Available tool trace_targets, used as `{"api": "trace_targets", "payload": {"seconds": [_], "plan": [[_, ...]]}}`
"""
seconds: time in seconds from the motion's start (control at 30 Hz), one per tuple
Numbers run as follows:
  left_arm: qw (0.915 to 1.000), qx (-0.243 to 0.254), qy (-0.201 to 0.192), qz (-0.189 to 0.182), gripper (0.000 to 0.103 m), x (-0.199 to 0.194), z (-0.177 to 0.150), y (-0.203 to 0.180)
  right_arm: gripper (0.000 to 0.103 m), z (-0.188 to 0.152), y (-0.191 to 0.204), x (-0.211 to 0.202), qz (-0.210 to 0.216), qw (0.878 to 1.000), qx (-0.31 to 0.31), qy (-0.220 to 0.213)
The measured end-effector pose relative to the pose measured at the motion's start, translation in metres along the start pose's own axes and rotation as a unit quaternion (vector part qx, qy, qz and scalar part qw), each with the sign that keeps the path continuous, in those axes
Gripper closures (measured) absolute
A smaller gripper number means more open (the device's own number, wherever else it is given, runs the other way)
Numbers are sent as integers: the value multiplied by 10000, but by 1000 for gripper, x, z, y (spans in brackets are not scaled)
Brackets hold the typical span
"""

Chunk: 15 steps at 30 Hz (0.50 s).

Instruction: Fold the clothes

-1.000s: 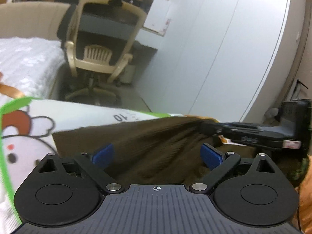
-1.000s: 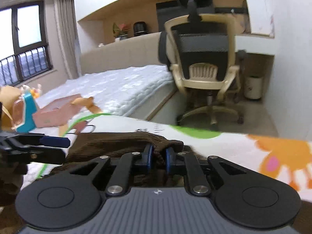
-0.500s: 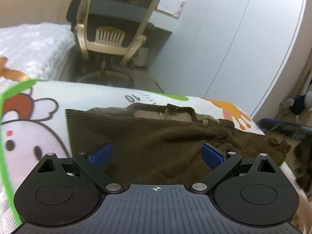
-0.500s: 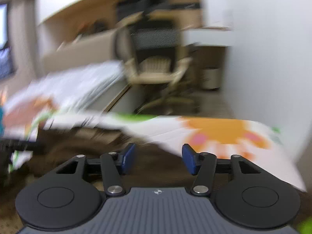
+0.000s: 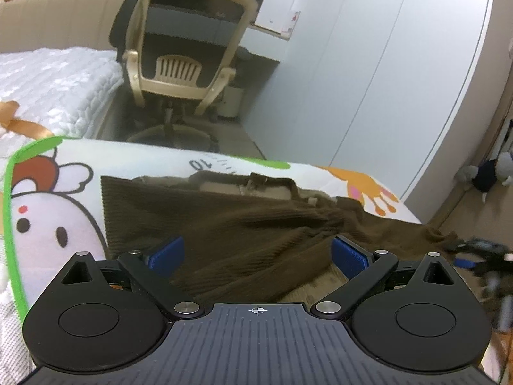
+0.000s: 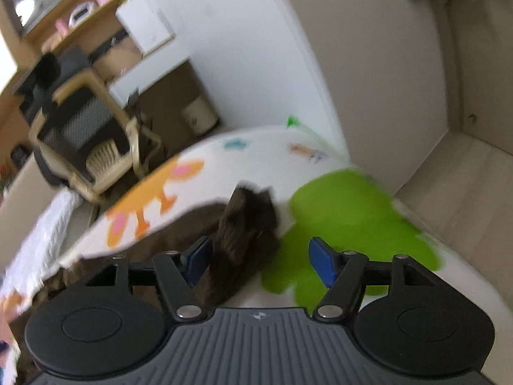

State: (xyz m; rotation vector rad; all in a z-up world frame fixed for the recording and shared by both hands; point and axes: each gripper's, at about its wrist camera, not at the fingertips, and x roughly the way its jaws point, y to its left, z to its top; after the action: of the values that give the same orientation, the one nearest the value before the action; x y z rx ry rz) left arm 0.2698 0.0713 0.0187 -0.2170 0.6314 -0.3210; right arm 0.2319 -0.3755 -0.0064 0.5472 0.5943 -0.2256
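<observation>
The brown knitted garment (image 5: 256, 224) lay spread on a cartoon-printed mat (image 5: 51, 224), its ribbed edge toward the left and a bunched part running to the right. The left tongs (image 5: 258, 255) stood wide apart just above the cloth and held nothing. The right tongs (image 6: 259, 258) were spread apart too and empty; a dark bunched end of the garment (image 6: 247, 224) lay between and just ahead of their blue pads (image 6: 322, 264), beside a green patch (image 6: 346, 221) of the mat. This view was blurred. A beige office chair (image 5: 186, 51) stood behind the mat.
</observation>
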Motion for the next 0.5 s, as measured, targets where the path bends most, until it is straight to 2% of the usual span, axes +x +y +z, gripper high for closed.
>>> {"api": "trace_targets", "payload": {"seconds": [0.07, 0.1, 0.13, 0.17, 0.23, 0.3, 0.37, 0.5], "plan": [[10000, 6, -7, 62, 2, -8, -1, 4, 64, 2, 26, 7, 13, 9986, -507, -142], [10000, 7, -6, 99, 2, -12, -2, 6, 90, 3, 39, 11, 20, 9969, -760, -213], [9999, 6, -4, 135, 2, -16, -3, 10, 90, 5, 54, 12, 80, 9943, -1013, -316], [9999, -9, 4, 150, 2, -17, -5, 13, 90, 12, 79, 0, 371, 9895, -1285, -551], [9999, -72, 32, 128, 2, -16, -8, 20, 90, 21, 131, -21, 919, 9737, -1909, -841], [9998, -135, 59, 106, 2, -15, -11, 26, 90, 25, 183, -40, 1446, 9526, -2472, -1026], [9997, -198, 87, 84, 2, -14, -14, 32, 90, 20, 231, -46, 1884, 9357, -2843, -903], [9997, -152, 98, -133, 2, -21, -20, 37, 90, -11, 319, -29, 2464, 9064, -3417, -304]]}}
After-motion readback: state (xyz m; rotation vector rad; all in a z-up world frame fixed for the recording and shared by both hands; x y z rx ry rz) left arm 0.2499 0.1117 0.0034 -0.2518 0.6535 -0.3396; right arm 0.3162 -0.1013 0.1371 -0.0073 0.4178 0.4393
